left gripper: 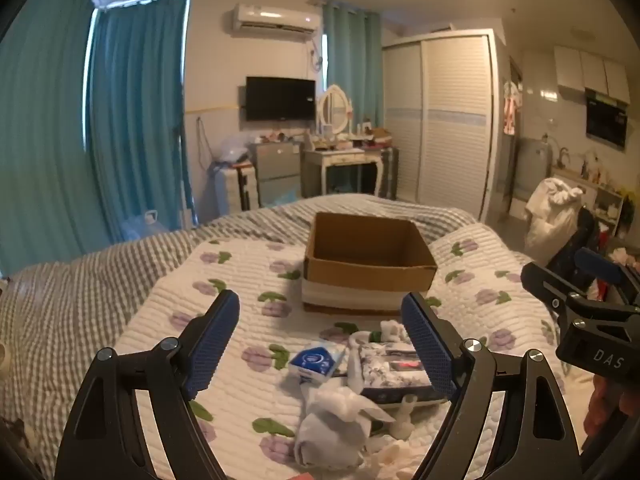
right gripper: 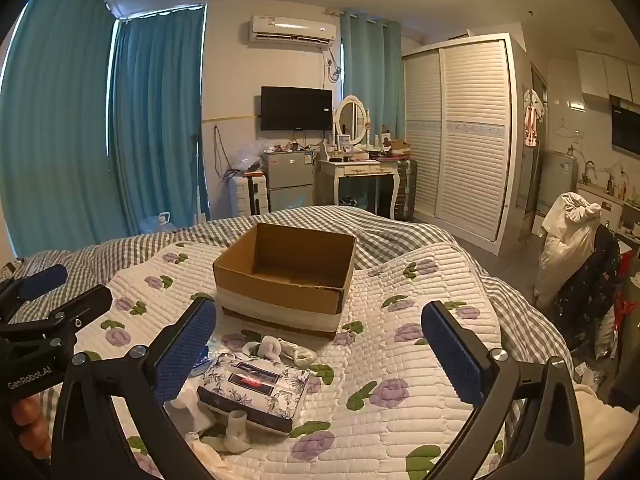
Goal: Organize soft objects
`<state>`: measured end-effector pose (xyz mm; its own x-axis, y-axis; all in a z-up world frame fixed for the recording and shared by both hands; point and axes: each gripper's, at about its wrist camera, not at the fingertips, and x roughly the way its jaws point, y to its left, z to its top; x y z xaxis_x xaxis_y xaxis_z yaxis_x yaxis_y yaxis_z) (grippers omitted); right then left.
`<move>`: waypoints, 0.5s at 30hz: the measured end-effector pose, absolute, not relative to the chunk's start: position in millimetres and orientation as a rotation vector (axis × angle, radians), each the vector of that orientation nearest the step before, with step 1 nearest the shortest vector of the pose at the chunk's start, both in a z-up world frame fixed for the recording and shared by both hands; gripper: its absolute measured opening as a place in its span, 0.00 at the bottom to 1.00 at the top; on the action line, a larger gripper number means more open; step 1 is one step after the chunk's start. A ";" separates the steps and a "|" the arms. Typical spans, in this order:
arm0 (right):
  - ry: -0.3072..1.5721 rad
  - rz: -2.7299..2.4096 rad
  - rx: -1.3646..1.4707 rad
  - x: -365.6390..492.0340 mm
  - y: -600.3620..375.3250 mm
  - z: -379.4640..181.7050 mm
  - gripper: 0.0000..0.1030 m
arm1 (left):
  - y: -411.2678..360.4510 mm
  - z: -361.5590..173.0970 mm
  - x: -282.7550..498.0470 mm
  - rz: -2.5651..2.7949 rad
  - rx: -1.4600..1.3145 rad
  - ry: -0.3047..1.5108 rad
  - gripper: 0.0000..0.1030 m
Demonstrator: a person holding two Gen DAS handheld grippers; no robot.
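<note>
An open, empty cardboard box (left gripper: 368, 258) (right gripper: 286, 276) sits on the flowered quilt. In front of it lies a heap of soft things: a blue tissue pack (left gripper: 314, 364), a floral-print packet (left gripper: 394, 372) (right gripper: 256, 392), rolled white socks (right gripper: 280, 349) and a crumpled white cloth bundle (left gripper: 334, 428). My left gripper (left gripper: 320, 344) is open above the heap, holding nothing. My right gripper (right gripper: 320, 356) is open, to the right of the heap, also holding nothing. The right gripper also shows at the right edge of the left wrist view (left gripper: 576, 296).
The quilt (right gripper: 400, 344) lies over a grey checked blanket (left gripper: 80, 300) on the bed. Beyond the bed are teal curtains, a dressing table (right gripper: 360, 172), a small fridge, a wardrobe (right gripper: 464, 140), and a chair piled with clothes (right gripper: 572, 248) at right.
</note>
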<state>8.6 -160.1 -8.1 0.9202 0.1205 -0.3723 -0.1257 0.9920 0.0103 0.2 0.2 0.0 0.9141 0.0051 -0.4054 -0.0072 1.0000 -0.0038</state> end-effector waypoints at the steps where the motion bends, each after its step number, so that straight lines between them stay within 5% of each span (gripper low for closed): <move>1: 0.384 0.126 -0.013 8.8 -159.8 -8.3 1.00 | -0.3 0.1 -0.9 0.009 0.003 0.397 0.82; 15: 0.395 0.128 -0.012 11.3 -159.9 -7.0 1.00 | -7.8 8.0 -5.1 0.017 -0.001 0.419 0.82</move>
<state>11.3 -159.9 -7.0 0.9149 0.1216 -0.3849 -0.1262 0.9919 0.0134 -5.1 -7.8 8.0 0.9134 0.0164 -0.4068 -0.0168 0.9999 0.0028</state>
